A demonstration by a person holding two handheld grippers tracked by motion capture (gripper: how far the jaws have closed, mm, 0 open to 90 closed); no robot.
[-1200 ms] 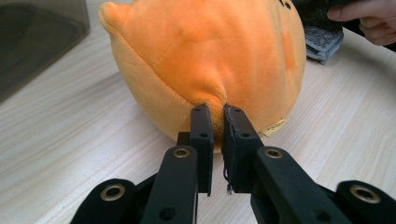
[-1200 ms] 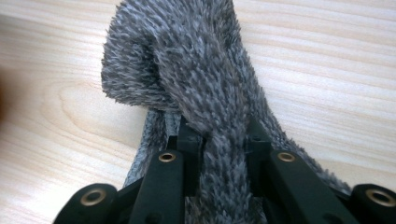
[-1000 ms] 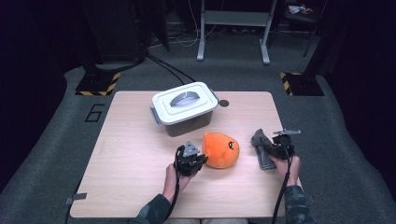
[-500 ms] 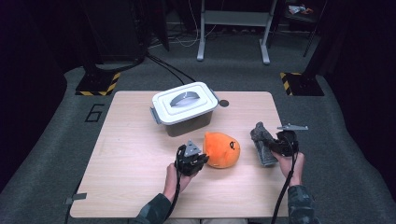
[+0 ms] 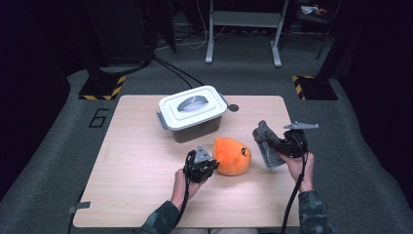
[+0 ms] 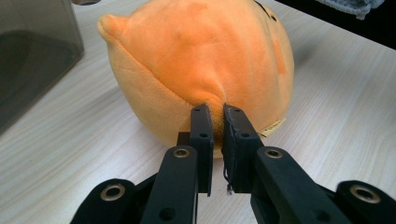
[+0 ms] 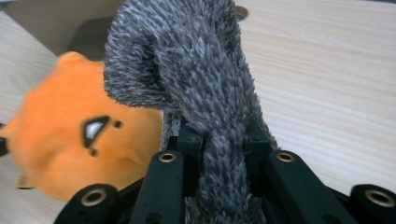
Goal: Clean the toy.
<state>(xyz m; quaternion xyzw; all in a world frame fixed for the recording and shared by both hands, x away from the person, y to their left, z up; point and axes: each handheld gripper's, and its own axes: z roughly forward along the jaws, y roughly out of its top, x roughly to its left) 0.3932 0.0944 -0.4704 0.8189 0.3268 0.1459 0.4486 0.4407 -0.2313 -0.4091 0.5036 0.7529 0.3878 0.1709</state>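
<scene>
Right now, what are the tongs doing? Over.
Left tongs pinching orange plush. Right tongs holding grey furry toy. Box lid on.

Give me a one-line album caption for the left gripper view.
Left gripper pinching a fold of the orange plush toy on the wooden table.

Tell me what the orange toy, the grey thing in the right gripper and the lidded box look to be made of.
Orange toy: short-pile plush, likely stuffed; a seam shows and the fabric puckers where the left gripper pinches it.
Grey thing: shaggy, fleecy fabric in flecked grey; it folds limply in the right gripper.
Lidded box: apparently hard plastic, with a smooth white lid and translucent dark walls.
</scene>
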